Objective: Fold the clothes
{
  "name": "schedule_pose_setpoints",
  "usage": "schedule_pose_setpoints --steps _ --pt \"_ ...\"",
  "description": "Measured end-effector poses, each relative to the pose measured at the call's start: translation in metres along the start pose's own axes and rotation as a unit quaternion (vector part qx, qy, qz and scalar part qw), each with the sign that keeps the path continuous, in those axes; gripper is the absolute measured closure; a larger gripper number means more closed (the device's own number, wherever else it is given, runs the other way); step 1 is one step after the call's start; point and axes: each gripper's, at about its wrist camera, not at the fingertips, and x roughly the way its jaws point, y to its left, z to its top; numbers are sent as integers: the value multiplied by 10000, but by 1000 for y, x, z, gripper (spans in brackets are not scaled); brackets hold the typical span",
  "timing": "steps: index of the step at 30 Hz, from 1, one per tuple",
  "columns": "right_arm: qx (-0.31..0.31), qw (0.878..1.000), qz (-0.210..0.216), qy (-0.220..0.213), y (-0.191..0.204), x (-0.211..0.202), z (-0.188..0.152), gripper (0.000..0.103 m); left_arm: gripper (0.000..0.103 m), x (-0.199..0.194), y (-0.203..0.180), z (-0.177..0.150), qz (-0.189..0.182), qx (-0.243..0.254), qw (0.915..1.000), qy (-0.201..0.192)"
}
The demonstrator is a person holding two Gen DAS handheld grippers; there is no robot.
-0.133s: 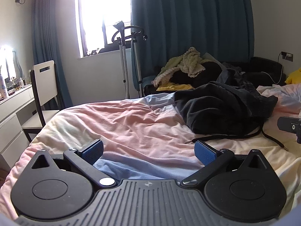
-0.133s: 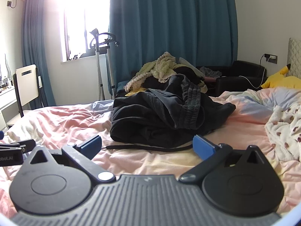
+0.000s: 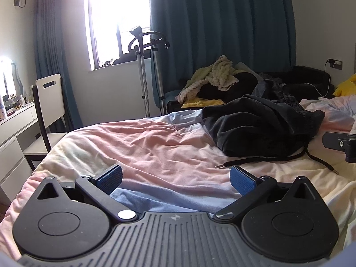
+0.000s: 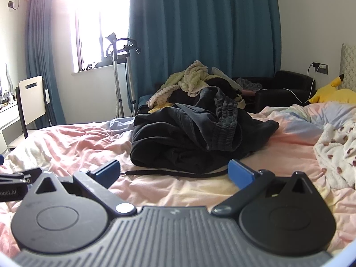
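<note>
Crumpled black pants [image 4: 195,140] lie heaped mid-bed on the pink bedsheet [image 3: 155,149], elastic waistband up and toward the right, drawstring [image 4: 175,174] trailing leftward. The left gripper [image 3: 175,179] and right gripper [image 4: 174,172] both hover spread wide, empty, unchanged from a moment earlier.

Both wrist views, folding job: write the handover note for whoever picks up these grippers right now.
Left gripper: open, empty, above the pink bedsheet.
Right gripper: open, empty, facing the dark garment.
The dark garment lies crumpled in a heap on the bed, its elastic waistband bunched on top and its black drawstring trailing across the sheet in front of the heap.
Done: nothing folded yet.
Left: grasp the garment, spread it flat, fold it. A white fleece item with brown spots lies to the right, also unfolded.
</note>
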Motion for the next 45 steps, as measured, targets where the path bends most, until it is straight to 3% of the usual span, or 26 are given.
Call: schedule_pose_setpoints --steps 8,18,35,45 --pt "-90 9999 -31 -74 1 -4 1 0 0 -3 -4 -6 -27 111 9999 -118" --pt "93 9998 -149 -55 -5 -1 3 0 0 6 8 -8 -56 -170 9997 134" --pt "-100 9998 -127 -119 10 3 -9 0 0 -2 10 -8 -260 -166 9995 -88" --pt "-144 9998 -137 -89 16 1 -13 0 0 -4 10 -9 -196 -156 9996 -131"
